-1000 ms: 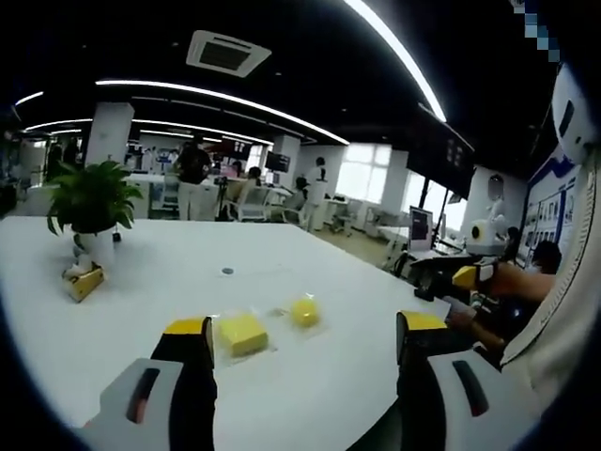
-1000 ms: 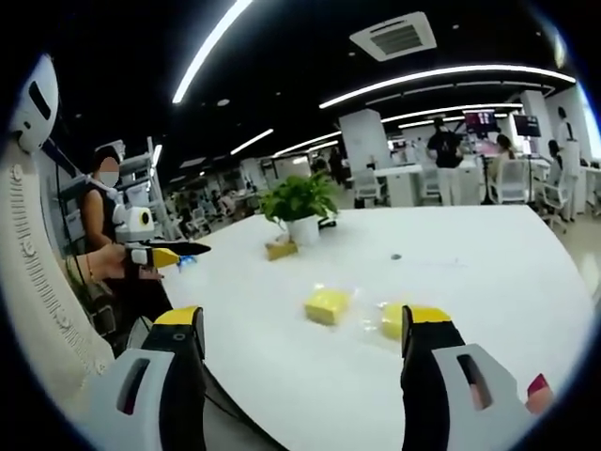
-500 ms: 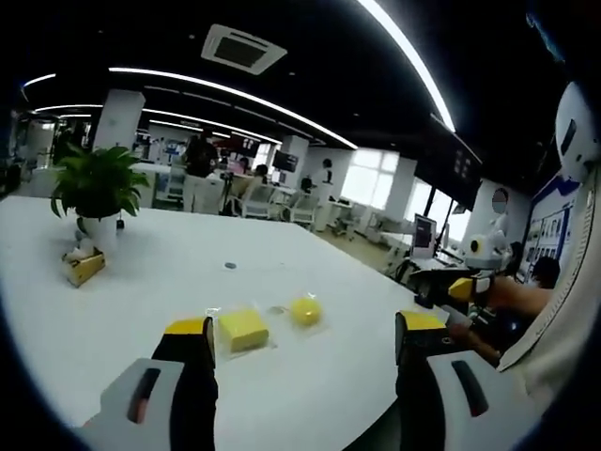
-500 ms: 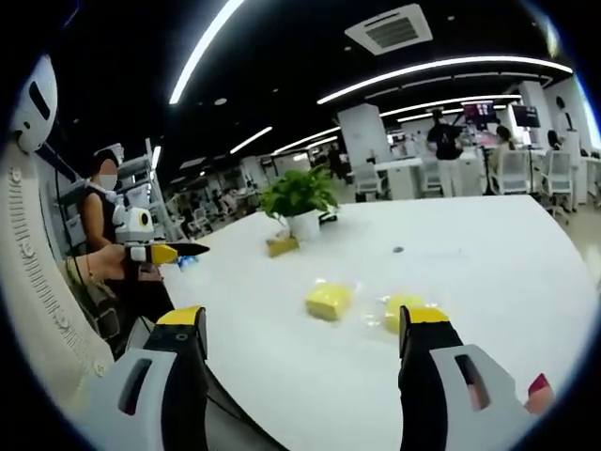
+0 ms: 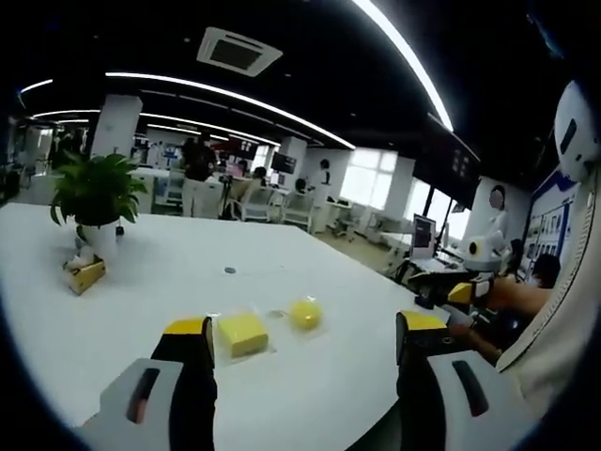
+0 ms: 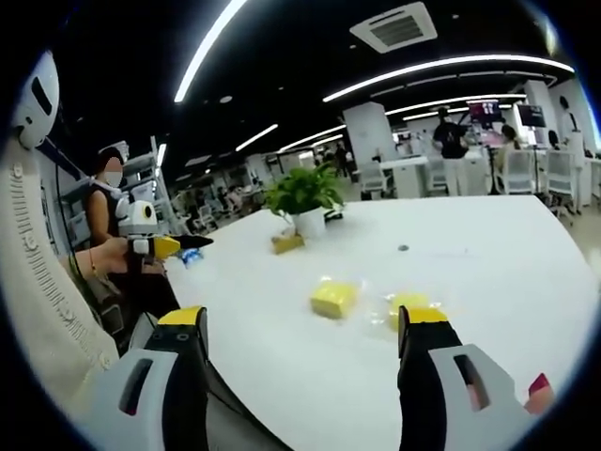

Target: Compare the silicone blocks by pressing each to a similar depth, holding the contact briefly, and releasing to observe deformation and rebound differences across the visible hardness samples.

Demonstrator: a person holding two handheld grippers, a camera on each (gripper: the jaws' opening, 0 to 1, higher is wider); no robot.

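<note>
Two yellow silicone samples lie in clear wrappers on the white table (image 5: 169,272): a square block (image 5: 243,333) and a round one (image 5: 304,312). In the left gripper view my left gripper (image 5: 305,329) stands open above the table's near edge, the square block just inside its left jaw. The right gripper view shows the square block (image 6: 332,298) and the round one (image 6: 406,304), the latter partly behind the right jaw. My right gripper (image 6: 300,321) is open too, held short of both samples with nothing between its jaws.
A potted plant (image 5: 94,199) stands at the far left of the table with a small yellow box (image 5: 85,275) beside it. A small dark dot (image 5: 228,270) marks the table's middle. A person (image 6: 108,225) at the side holds another gripper (image 6: 155,246). Chairs and people fill the background.
Both views shifted slightly as the hands drifted. The blocks lie where they were and both grippers stayed open.
</note>
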